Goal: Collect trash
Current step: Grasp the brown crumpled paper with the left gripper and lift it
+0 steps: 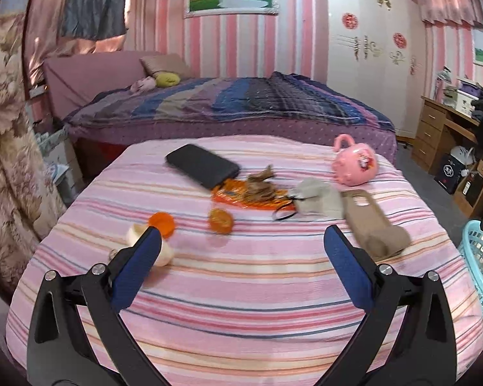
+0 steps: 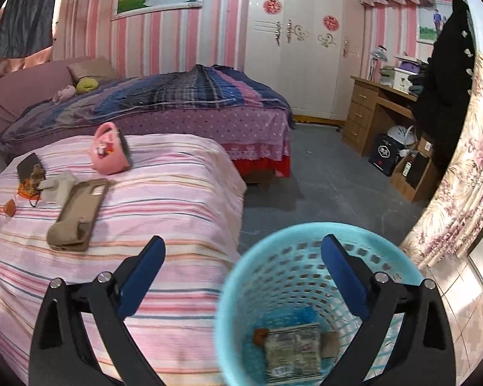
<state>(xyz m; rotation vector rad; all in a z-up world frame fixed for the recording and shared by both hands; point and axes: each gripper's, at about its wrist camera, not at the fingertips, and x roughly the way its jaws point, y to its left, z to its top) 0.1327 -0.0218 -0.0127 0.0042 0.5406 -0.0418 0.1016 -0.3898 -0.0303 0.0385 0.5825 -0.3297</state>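
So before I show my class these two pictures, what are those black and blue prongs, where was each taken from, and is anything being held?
They are two hand-held grippers a person carries, each with a camera looking along its fingers. The left hand-held gripper is open and empty above a striped bed with orange peel, a wrapper, a phone and a pink toy. The right hand-held gripper is open and empty over a blue basket with trash inside.
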